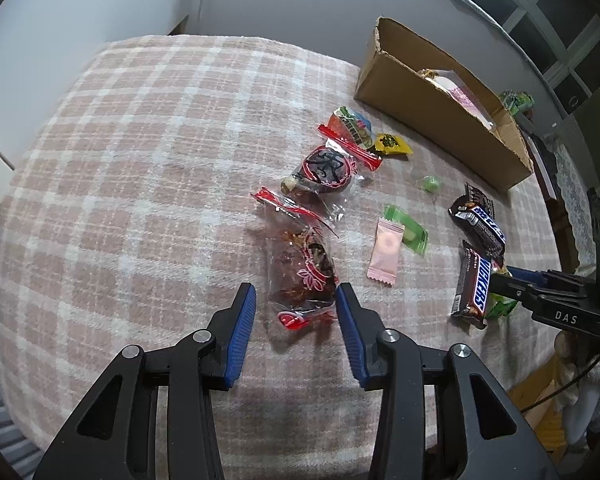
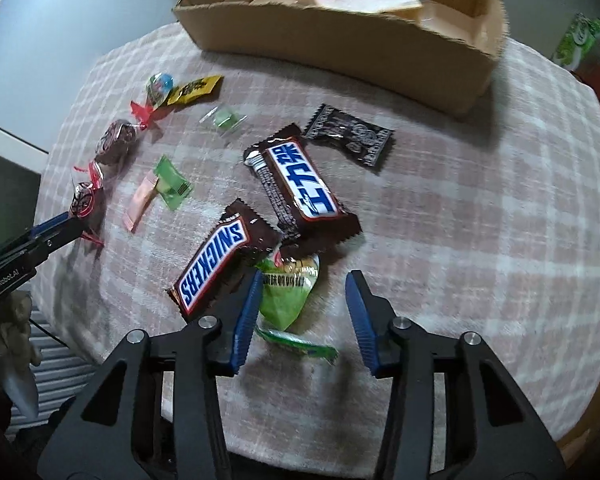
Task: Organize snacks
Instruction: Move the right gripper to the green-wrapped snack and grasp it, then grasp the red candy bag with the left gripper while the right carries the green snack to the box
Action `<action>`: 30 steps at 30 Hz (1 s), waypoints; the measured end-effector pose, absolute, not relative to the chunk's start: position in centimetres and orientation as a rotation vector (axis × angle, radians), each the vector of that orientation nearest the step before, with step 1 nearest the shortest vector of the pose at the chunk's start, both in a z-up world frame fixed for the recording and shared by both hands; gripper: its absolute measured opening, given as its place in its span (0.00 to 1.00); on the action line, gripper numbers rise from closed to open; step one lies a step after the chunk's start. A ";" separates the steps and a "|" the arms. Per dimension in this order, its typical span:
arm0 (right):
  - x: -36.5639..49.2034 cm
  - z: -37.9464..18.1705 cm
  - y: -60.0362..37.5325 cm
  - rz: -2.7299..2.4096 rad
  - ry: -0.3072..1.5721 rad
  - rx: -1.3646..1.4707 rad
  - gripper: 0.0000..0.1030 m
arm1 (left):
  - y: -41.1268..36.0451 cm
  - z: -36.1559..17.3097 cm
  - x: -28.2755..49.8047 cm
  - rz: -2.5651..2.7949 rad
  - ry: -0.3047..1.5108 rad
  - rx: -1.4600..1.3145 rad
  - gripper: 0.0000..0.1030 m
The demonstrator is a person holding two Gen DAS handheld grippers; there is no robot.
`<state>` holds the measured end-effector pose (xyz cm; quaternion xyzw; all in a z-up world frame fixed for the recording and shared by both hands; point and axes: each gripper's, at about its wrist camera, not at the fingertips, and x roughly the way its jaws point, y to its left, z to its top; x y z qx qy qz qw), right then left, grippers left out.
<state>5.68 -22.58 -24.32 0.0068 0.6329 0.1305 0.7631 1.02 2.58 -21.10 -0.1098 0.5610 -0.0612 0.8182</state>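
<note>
Step in hand: we are judging this to be a double pick, each gripper lining up on one snack bound for the cardboard box.
Left gripper: we are holding its jaws spread, one blue pad on either side of the near end of the clear red-printed packet; neither pad is pressing on the wrapper.
Right gripper: we are holding its jaws apart over the green packet; the left pad is touching or just beside the wrapper's edge, the right pad is standing clear.
Green packet, position: it is lying off-centre in the gap, crowding the left pad, with its far end tucked under the Snickers bar and the blue-label bar.
Technique: we are advising a shift that centres the packet before closing, then a lift drawn away from the bars so they are not dragged along.
Box, position: it is sitting at the far edge of the checked cloth, well apart from both grippers.
</note>
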 end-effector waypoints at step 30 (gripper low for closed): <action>5.6 -23.5 -22.8 0.314 1.368 0.045 0.25 | 2.5 -20.6 1.3 -0.171 1.166 -0.290 0.35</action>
